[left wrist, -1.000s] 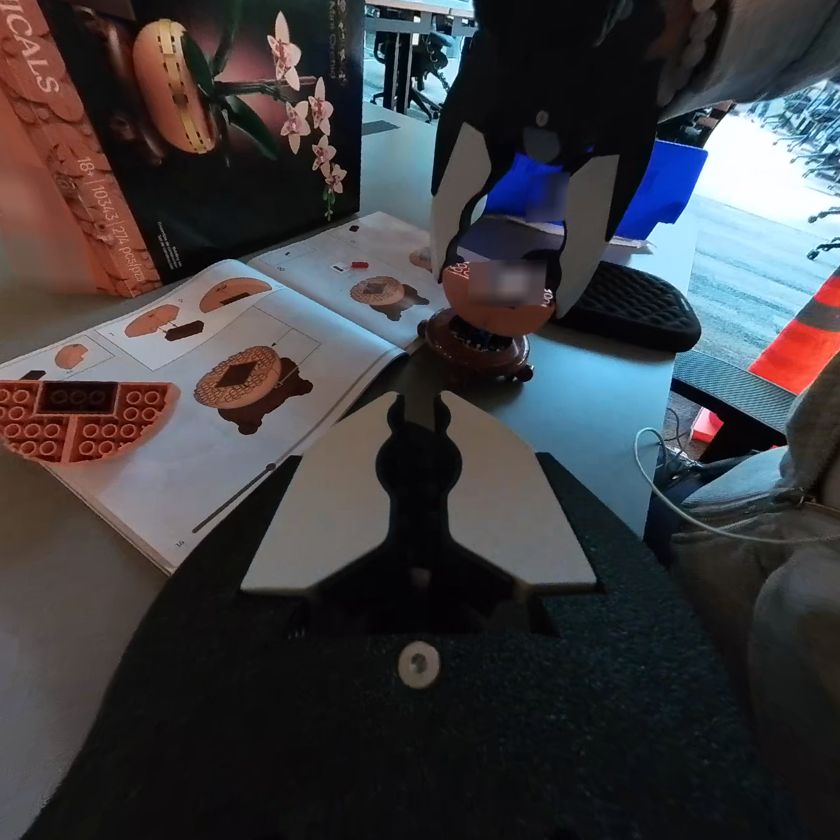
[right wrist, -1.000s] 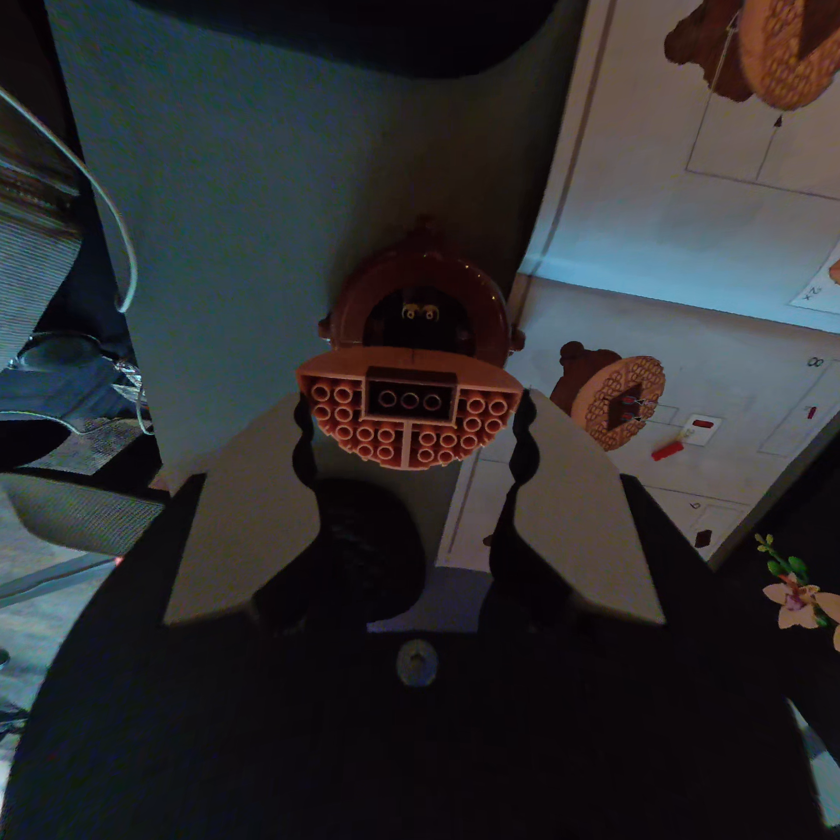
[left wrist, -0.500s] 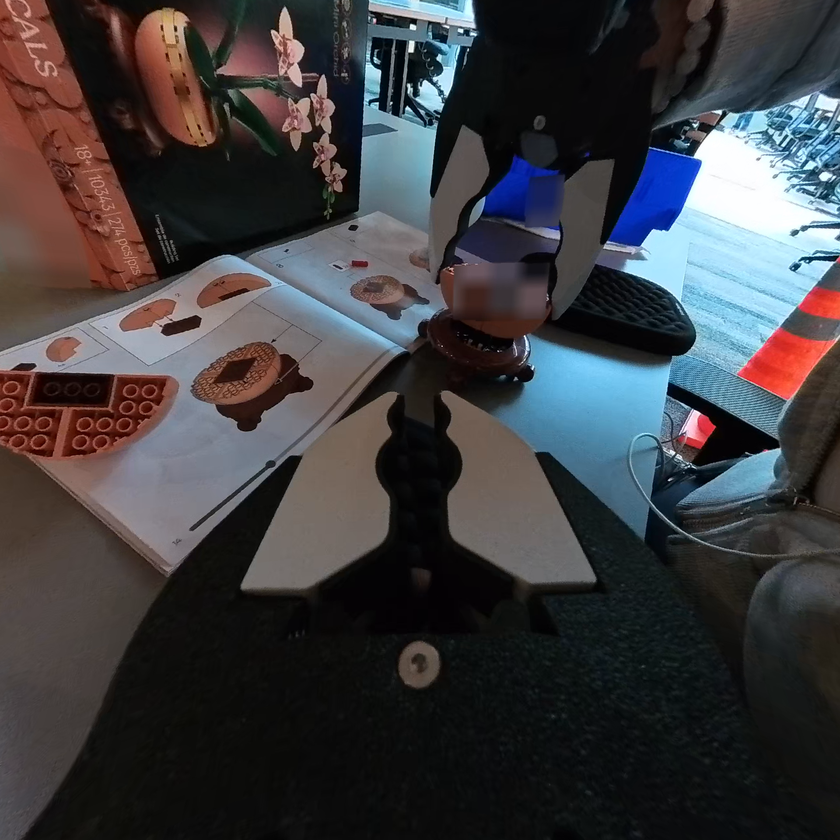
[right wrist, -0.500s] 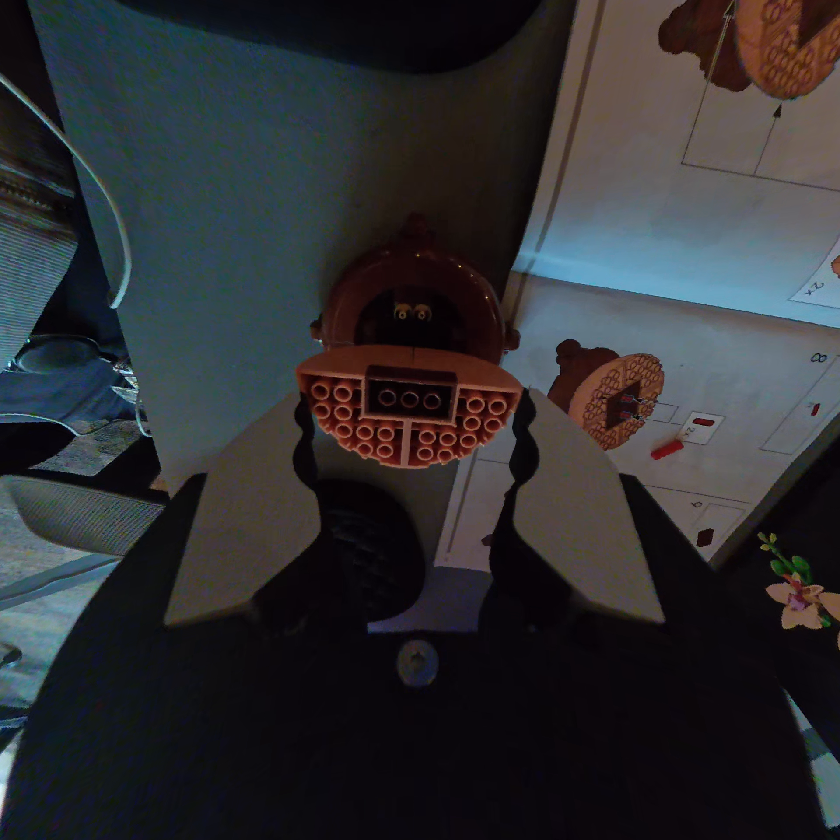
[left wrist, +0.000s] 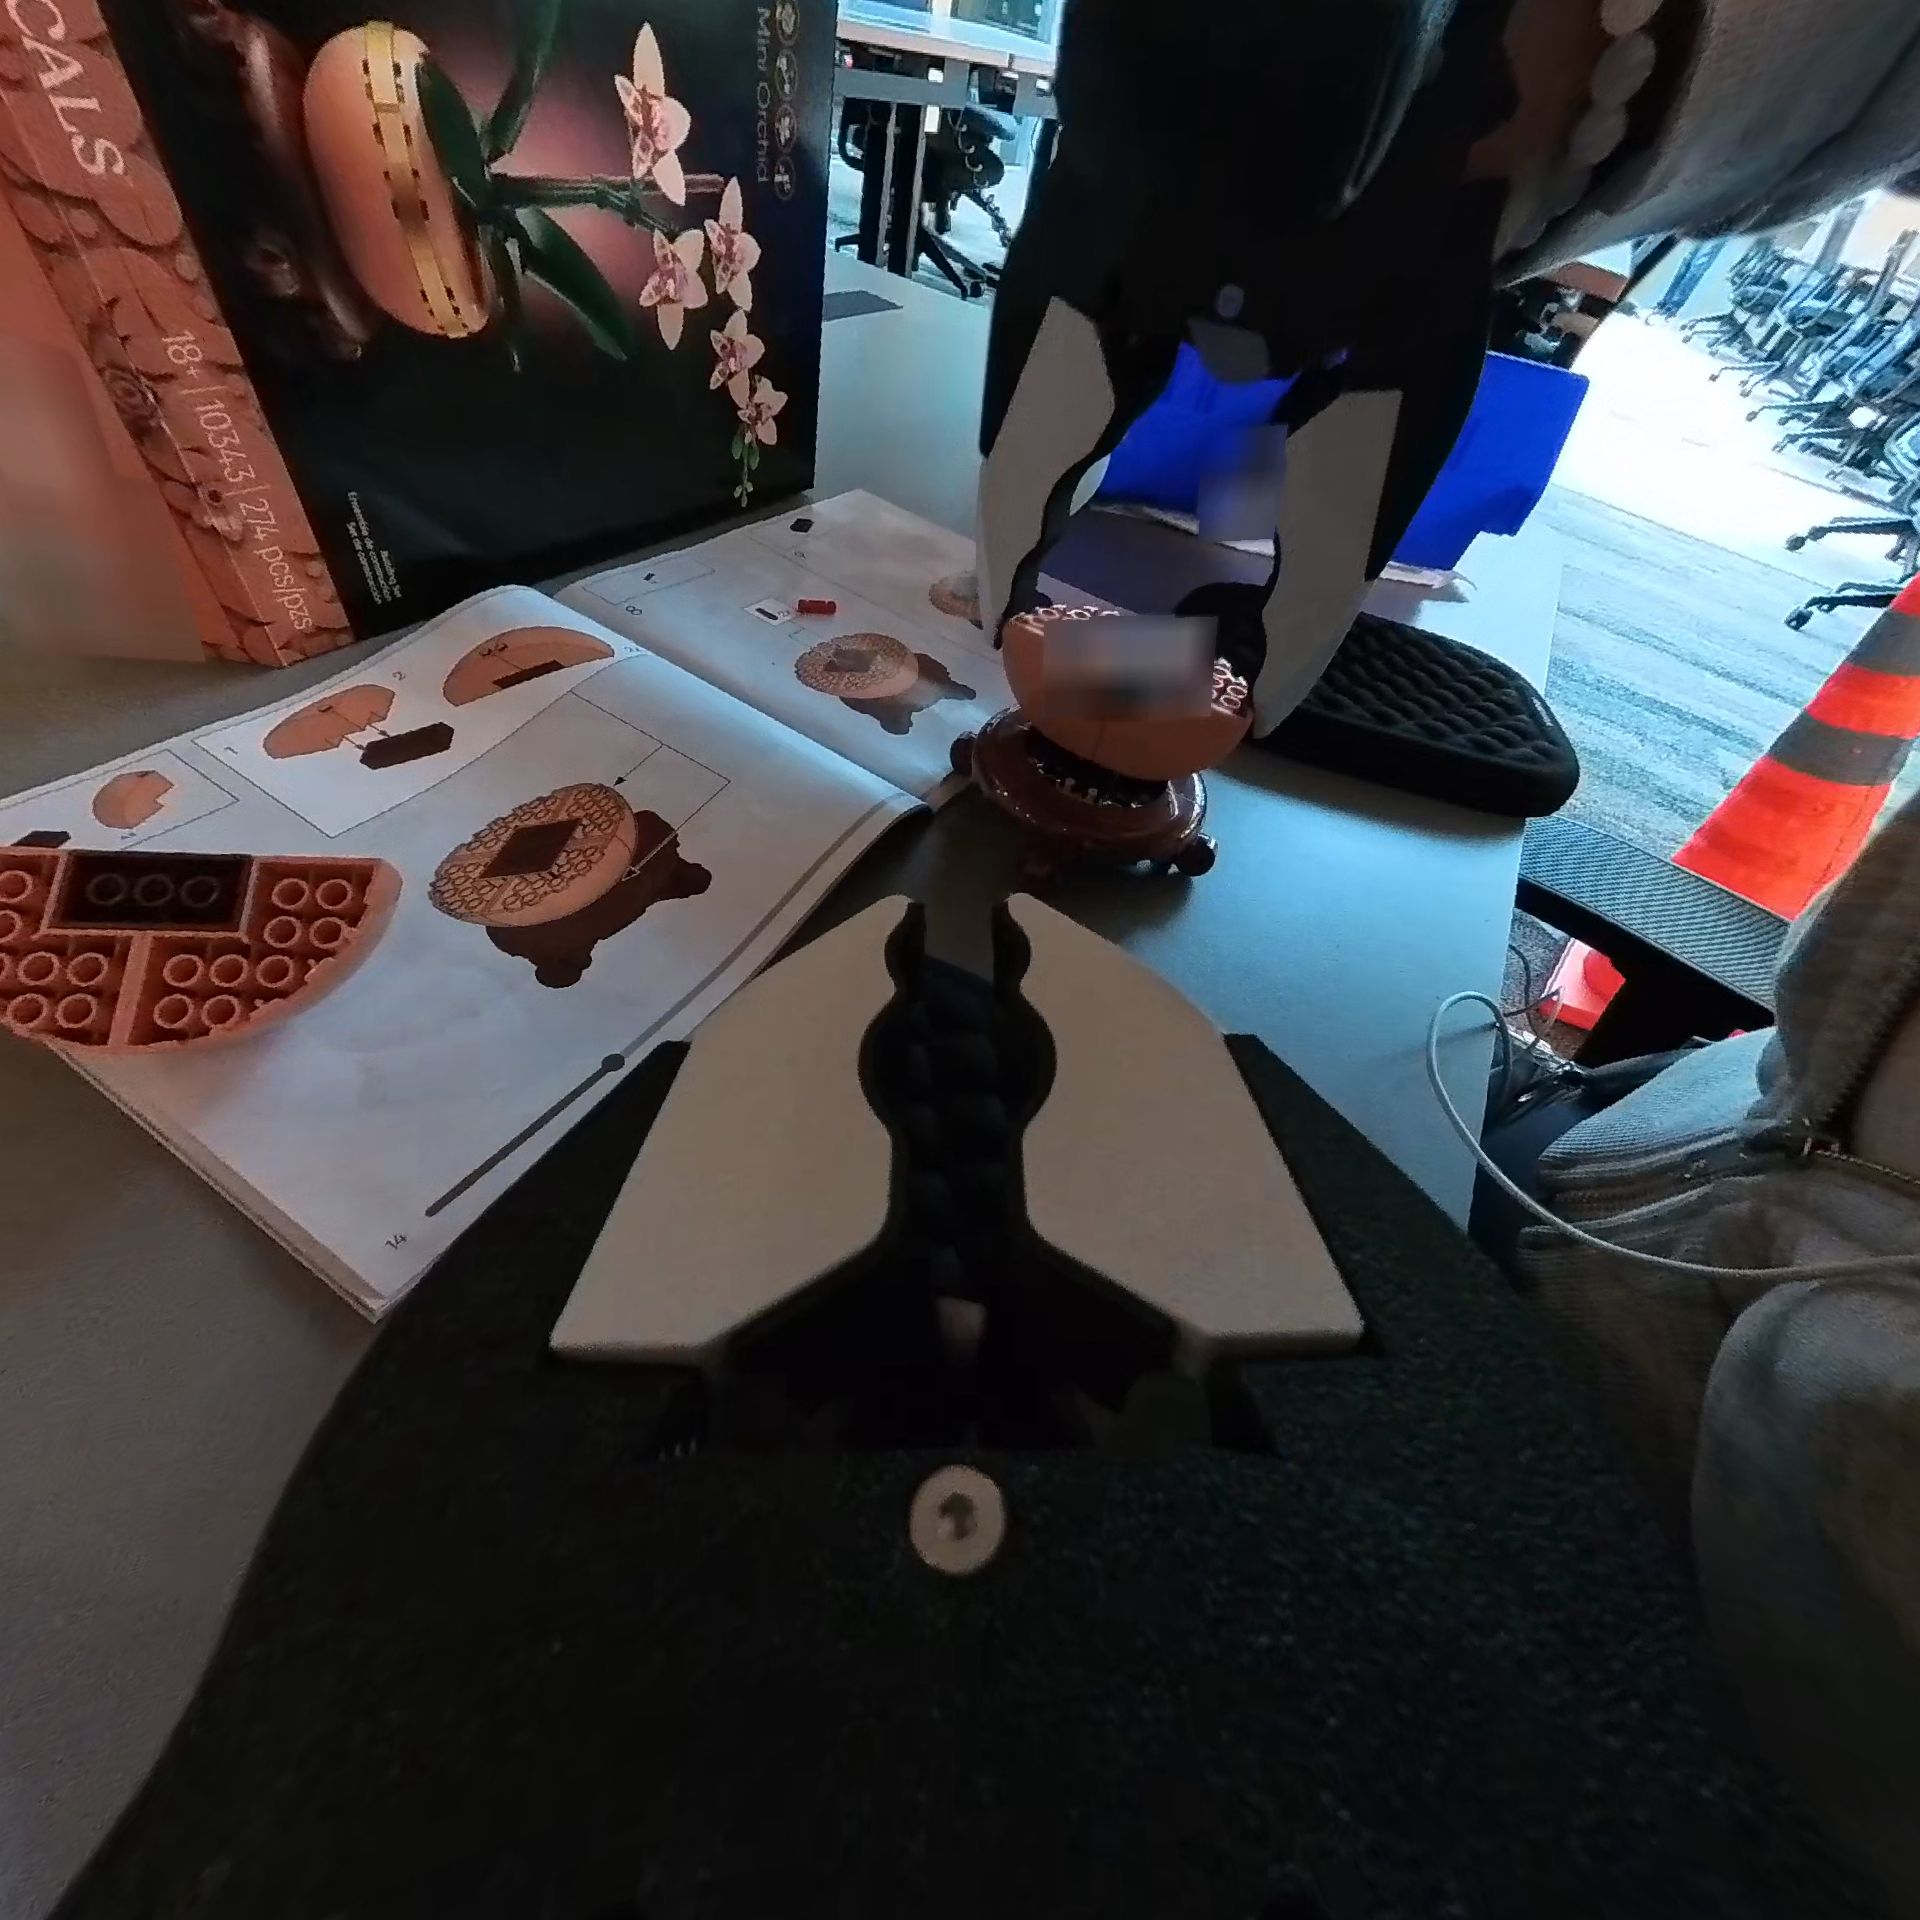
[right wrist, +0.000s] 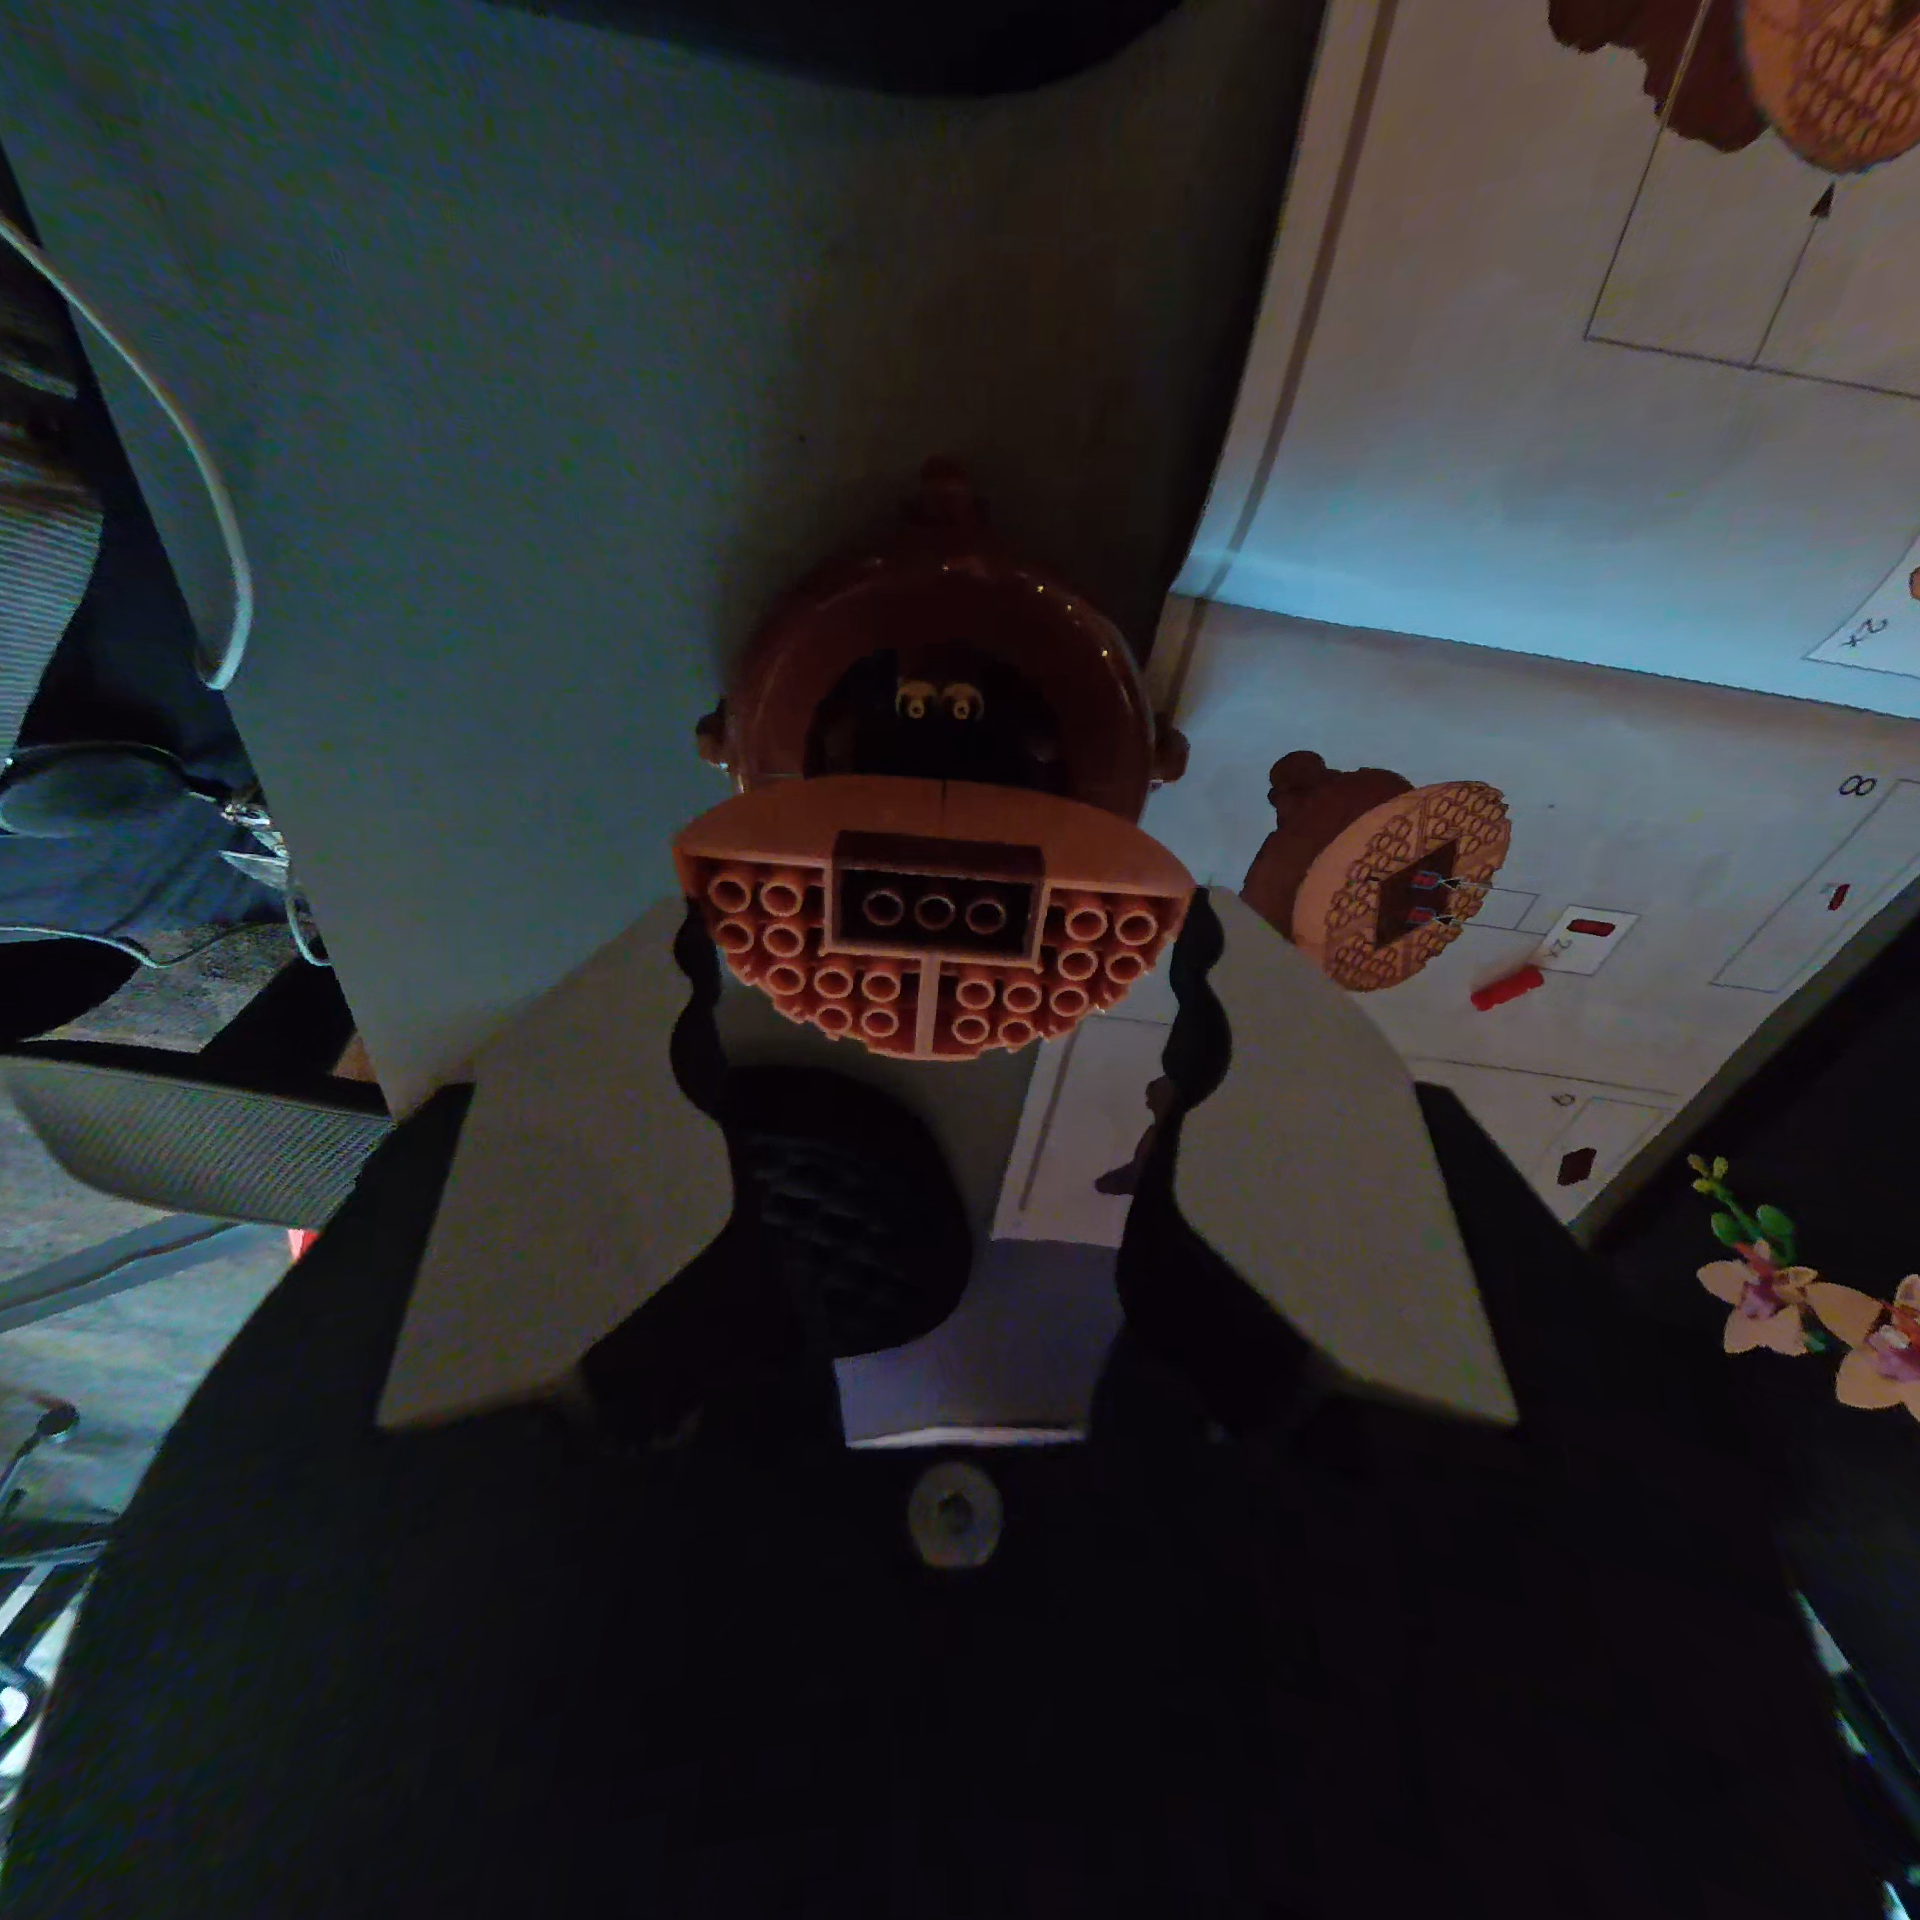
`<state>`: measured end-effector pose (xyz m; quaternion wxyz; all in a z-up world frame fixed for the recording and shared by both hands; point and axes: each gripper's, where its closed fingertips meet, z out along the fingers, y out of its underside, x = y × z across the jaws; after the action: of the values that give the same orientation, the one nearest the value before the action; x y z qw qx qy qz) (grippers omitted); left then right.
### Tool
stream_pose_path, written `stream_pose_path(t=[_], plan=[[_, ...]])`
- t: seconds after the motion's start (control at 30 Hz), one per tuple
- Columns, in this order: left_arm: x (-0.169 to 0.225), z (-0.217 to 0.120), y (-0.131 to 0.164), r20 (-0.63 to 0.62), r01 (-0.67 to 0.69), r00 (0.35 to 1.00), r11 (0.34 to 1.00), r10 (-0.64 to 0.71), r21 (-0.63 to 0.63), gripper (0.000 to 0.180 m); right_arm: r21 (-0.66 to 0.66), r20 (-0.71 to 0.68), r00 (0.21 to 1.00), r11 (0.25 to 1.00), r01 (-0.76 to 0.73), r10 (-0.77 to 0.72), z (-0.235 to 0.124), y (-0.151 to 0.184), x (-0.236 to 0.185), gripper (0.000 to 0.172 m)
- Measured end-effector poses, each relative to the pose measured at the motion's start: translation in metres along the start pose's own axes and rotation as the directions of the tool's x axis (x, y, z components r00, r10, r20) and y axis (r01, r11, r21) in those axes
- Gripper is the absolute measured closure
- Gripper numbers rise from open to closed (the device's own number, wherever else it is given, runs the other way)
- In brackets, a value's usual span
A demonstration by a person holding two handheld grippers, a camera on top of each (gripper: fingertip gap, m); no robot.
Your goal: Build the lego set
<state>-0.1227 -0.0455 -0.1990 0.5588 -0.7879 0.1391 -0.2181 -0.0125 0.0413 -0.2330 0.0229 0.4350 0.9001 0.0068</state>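
Observation:
My right gripper (right wrist: 940,925) is shut on a salmon half-round brick piece (right wrist: 935,810) with a dark brown brick set into it, its pads pressing the two curved ends. It holds the piece right on top of a dark brown round base (right wrist: 1039,634) on the grey table (right wrist: 520,416). In the left wrist view the right gripper (left wrist: 1138,665) comes down from above with the piece (left wrist: 1122,727) over the base (left wrist: 1091,821). My left gripper (left wrist: 958,920) hangs low in front of the base. Its fingers are almost together, with nothing between them. A second salmon half-round piece (left wrist: 187,966) lies on the open instruction booklet (left wrist: 416,1091).
A dark set box (left wrist: 468,260) with a flower picture stands behind the booklet. A black mesh pad (left wrist: 1423,717) lies behind the base, near the table's right edge. A blue bin (left wrist: 1507,436), an orange cone (left wrist: 1829,758), a white cable (left wrist: 1475,1143) and a person's grey clothing (left wrist: 1818,1247) are to the right. My hands' fingertips stand some 15 cm from each other.
Hardly anything has moved. The right gripper keeps its grip on the half-round piece over the base, and the left gripper has drifted only slightly.

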Motion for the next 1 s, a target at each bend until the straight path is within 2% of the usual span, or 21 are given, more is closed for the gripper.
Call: stream_pose_path(t=[0.47, 0.73, 1.0], plan=[[-0.0023, 0.0006, 0.0018, -0.008, 0.023, 1.0, 1.0, -0.023, 0.003, 0.168, -0.027, 0.055, 0.999, 1.0, 0.0, 0.001, -0.0007, -0.0005, -0.0024, 0.089], [-0.0022, 0.0008, 0.0024, -0.012, 0.027, 1.0, 1.0, -0.027, 0.001, 0.168, -0.034, 0.038, 0.999, 0.999, -0.002, 0.003, -0.0001, 0.0, -0.0008, 0.089], [-0.0024, 0.0016, 0.0033, -0.016, 0.032, 0.999, 0.999, -0.032, -0.002, 0.168, -0.099, 0.011, 1.0, 0.995, 0.024, -0.023, -0.0001, 0.0015, -0.0004, 0.088]])
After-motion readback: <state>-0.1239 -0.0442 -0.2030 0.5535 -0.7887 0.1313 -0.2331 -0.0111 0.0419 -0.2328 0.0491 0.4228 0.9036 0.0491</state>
